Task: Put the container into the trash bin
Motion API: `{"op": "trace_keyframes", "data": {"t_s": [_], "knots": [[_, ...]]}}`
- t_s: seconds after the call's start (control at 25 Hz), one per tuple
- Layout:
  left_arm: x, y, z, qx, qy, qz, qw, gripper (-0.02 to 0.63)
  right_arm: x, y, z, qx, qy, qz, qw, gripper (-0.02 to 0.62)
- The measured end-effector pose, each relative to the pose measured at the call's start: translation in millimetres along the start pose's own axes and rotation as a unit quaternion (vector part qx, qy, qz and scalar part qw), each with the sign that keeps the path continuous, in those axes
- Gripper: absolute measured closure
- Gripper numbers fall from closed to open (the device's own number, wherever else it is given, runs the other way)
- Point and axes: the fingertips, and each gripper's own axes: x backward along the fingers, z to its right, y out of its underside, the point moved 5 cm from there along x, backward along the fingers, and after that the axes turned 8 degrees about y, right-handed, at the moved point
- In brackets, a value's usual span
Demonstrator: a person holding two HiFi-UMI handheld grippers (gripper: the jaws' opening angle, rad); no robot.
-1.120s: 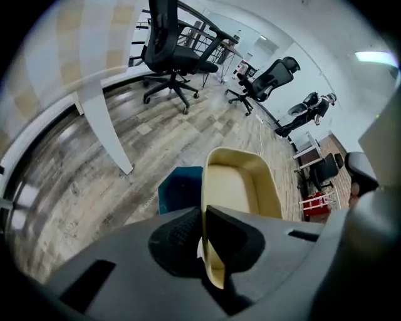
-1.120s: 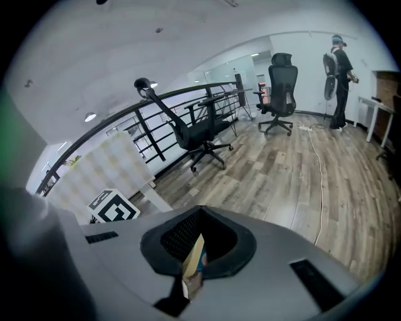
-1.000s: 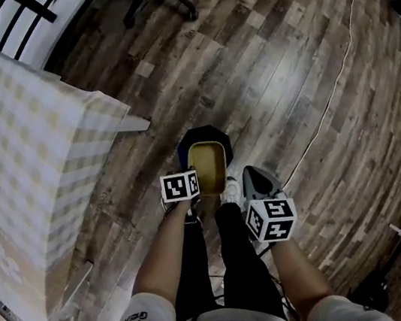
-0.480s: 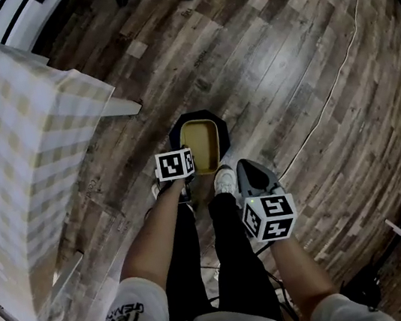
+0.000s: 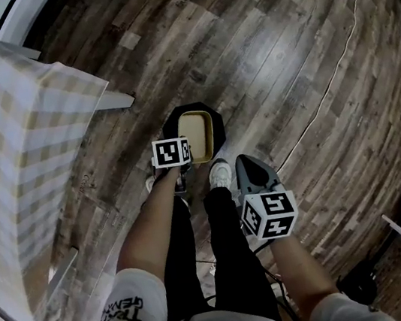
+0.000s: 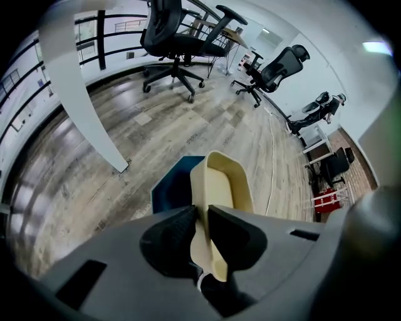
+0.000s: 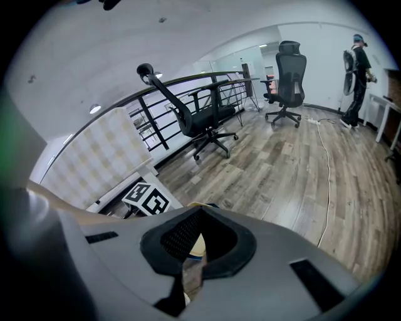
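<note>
A beige plastic container (image 5: 197,132) stands tilted in the dark blue trash bin (image 5: 179,121) on the wood floor, just ahead of the person's shoes. My left gripper (image 5: 183,165) reaches down to its near edge. In the left gripper view the container (image 6: 220,182) has its thin wall between the two jaws of the left gripper (image 6: 200,212), which are opening, over the bin (image 6: 170,191). My right gripper (image 5: 247,165) hangs to the right of the bin, apart from it. In the right gripper view the right gripper (image 7: 199,237) is shut on nothing.
A table with a checked cloth (image 5: 7,142) fills the left side, its white leg (image 6: 81,100) near the bin. Office chairs (image 6: 178,37) stand farther off. A white cable (image 5: 329,88) runs over the floor at right. A person (image 7: 357,75) stands far away.
The left gripper has sunk with the container, which now sits lower in the bin. The right gripper has dropped slightly.
</note>
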Motion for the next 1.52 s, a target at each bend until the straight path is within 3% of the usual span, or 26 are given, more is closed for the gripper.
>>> {"op": "trace_keyframes", "data": {"t_s": [0.16, 0.4, 0.56, 0.6, 0.8, 1.0, 1.32, 1.52], "knots": [[1.3, 2.0, -1.8, -0.025, -0.009, 0.002, 0.9996, 0.528, -1.3, 1.0, 2.0, -0.002, 0.001, 0.001, 1.0, 0.594], [7.6, -2.3, 2.8, -0.014, 0.005, 0.019, 0.9997, 0.528, -1.8, 0.5, -0.2, -0.003, -0.004, 0.003, 1.0, 0.594], [14.3, -7.3, 2.7, -0.017, -0.009, 0.037, 0.9991, 0.538, -3.7, -0.2, -1.8, -0.003, -0.005, 0.004, 1.0, 0.594], [17.5, -8.5, 5.0, -0.026, -0.01, 0.043, 0.9987, 0.6, -4.0, -0.4, -2.3, -0.003, -0.005, 0.003, 1.0, 0.594], [45.3, -16.4, 19.6, -0.083, -0.019, 0.086, 0.9927, 0.601, -3.2, -2.8, -7.4, 0.0, -0.008, 0.003, 1.0, 0.594], [90.8, -19.3, 37.2, -0.066, 0.009, 0.122, 0.9904, 0.601, 0.5, -17.7, -19.4, -0.003, -0.007, 0.012, 1.0, 0.594], [197.9, -21.4, 80.9, -0.074, 0.005, 0.152, 0.9856, 0.601, 47.7, -65.2, -56.2, -0.009, -0.014, 0.036, 0.999, 0.594], [281.2, -64.2, 122.6, -0.107, 0.014, 0.214, 0.9708, 0.601, 81.1, -118.4, -77.1, -0.013, -0.018, 0.078, 0.997, 0.594]]}}
